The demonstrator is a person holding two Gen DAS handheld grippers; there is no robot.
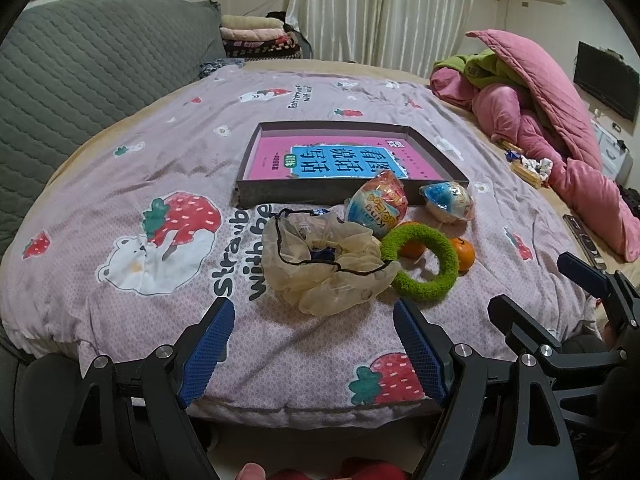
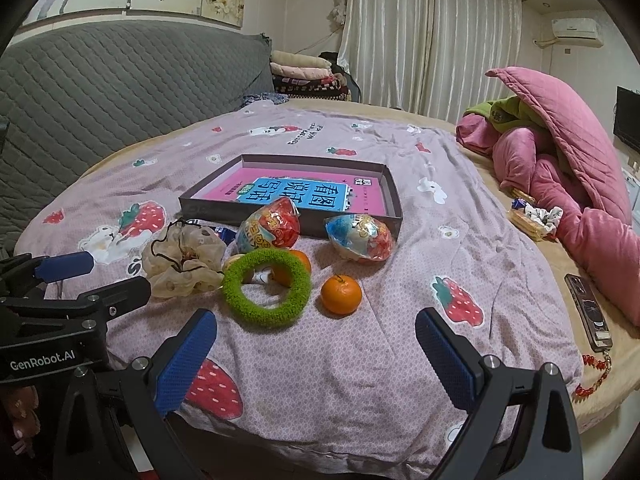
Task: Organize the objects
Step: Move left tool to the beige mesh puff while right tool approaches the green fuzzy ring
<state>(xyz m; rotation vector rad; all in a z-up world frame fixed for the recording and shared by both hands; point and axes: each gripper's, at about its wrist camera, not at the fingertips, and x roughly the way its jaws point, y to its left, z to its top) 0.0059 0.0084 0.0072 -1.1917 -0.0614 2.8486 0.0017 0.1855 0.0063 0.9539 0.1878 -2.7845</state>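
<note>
Bed with a strawberry-print quilt (image 2: 360, 360), a shallow box and a small heap of objects, seen past our two hand-held grippers.

We hold the left gripper (image 1: 314, 346) and the right gripper (image 2: 316, 354) low over the near edge of the quilt, both tilted downward, jaws spread wide and holding nothing. Ahead lies a dark shallow box (image 2: 392, 196) with a pink and blue book (image 2: 296, 194) flat inside it. Just in front of the box sit two wrapped toy eggs, a red one (image 2: 270, 224) and a blue one (image 2: 358, 236). Nearer us, a cream scrunchie (image 2: 180, 260) lies beside a fuzzy green ring (image 2: 232, 296), which rests against one orange (image 2: 300, 262); a second orange (image 2: 341, 294) sits just to the right of the ring. A phone (image 2: 588, 312) lies well apart at the right, near a rumpled pink blanket (image 2: 560, 168).
</note>
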